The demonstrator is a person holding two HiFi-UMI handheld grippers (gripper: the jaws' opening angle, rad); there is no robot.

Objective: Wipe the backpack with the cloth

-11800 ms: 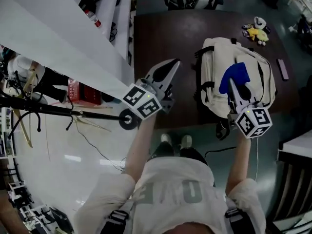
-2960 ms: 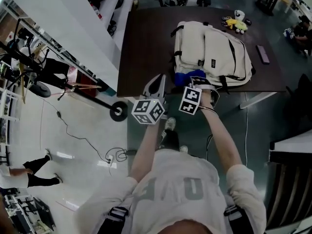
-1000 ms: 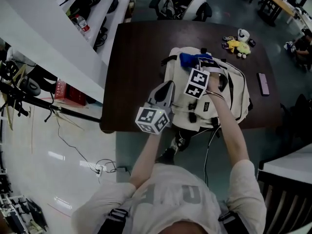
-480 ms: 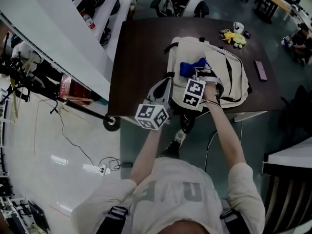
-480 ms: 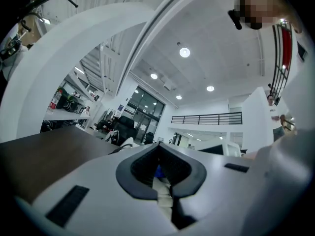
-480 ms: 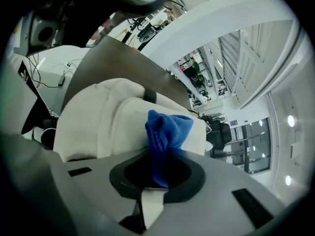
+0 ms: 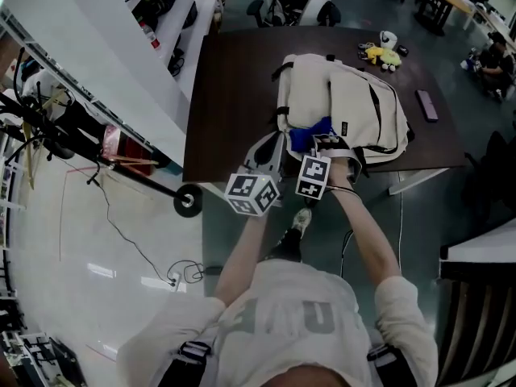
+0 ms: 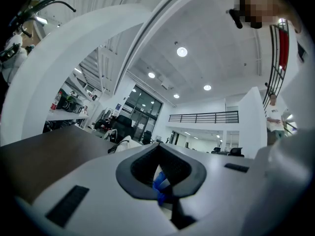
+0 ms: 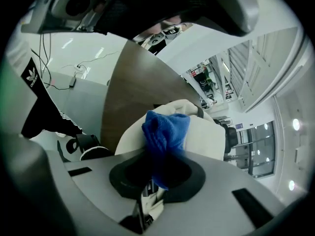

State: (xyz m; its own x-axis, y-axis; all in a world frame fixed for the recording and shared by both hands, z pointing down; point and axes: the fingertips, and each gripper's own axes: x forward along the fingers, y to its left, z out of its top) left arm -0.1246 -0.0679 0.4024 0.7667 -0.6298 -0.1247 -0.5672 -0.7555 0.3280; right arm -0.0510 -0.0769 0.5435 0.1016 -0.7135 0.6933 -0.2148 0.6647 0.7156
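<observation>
We look down on a pale glossy floor (image 7: 97, 240) around a dark brown surface (image 7: 234, 87). The cream backpack (image 7: 355, 111) lies on it, close to the near edge. Our left gripper (image 7: 276, 141) hangs beside the backpack, jaws together and empty. Our right gripper (image 7: 322, 145) has its jaws clamped on the blue cloth (image 7: 309, 134) at the backpack's near end.

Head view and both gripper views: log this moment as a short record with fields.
table: dark brown, backpack lying on it
backpack: cream, flat, black straps
cloth: blue, at the backpack's near end
right gripper: fingers shut on the cloth
left gripper: fingers shut, nothing held, left of the cloth
plush toy: yellow, far side of the table
</observation>
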